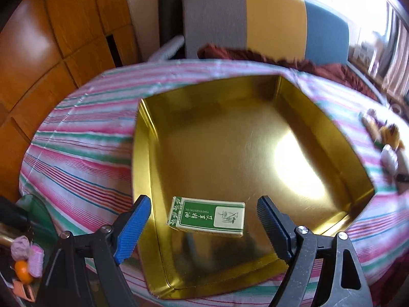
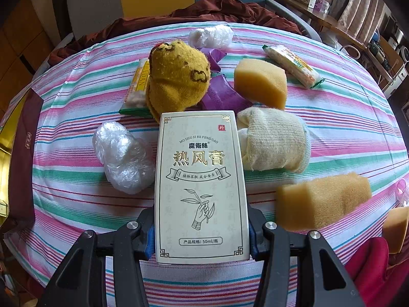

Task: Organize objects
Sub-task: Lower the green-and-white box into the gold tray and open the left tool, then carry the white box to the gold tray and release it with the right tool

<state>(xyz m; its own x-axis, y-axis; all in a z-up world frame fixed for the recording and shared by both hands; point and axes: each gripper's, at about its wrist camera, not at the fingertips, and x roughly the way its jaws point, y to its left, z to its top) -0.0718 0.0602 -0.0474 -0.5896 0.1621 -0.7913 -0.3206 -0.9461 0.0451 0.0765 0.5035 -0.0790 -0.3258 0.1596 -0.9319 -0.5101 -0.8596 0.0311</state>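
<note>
A gold tin tray (image 1: pixel 143 153) lies on the striped cloth. A small green and white box (image 1: pixel 207 216) lies flat inside it near the front. My left gripper (image 1: pixel 204 220) is open, its fingers either side of that box and above it. My right gripper (image 2: pixel 202 232) is shut on a tall white box with gold Chinese print (image 2: pixel 200 186), held upright above the cloth. Behind it lie a yellow sock (image 2: pixel 177 79), a cream sock (image 2: pixel 276 140), yellow sponges (image 2: pixel 260 81) (image 2: pixel 322 199), purple wrapping (image 2: pixel 222 94) and crumpled plastic bags (image 2: pixel 122 156) (image 2: pixel 211 37).
A packet of wafers (image 2: pixel 291 65) lies at the back right, a green-edged packet (image 2: pixel 136 87) left of the yellow sock. The tray's dark lid (image 2: pixel 23 153) shows at the left edge. A maroon blanket (image 2: pixel 217 7) and a headboard (image 1: pixel 245 18) lie behind. A wooden wardrobe (image 1: pixel 51 38) stands left.
</note>
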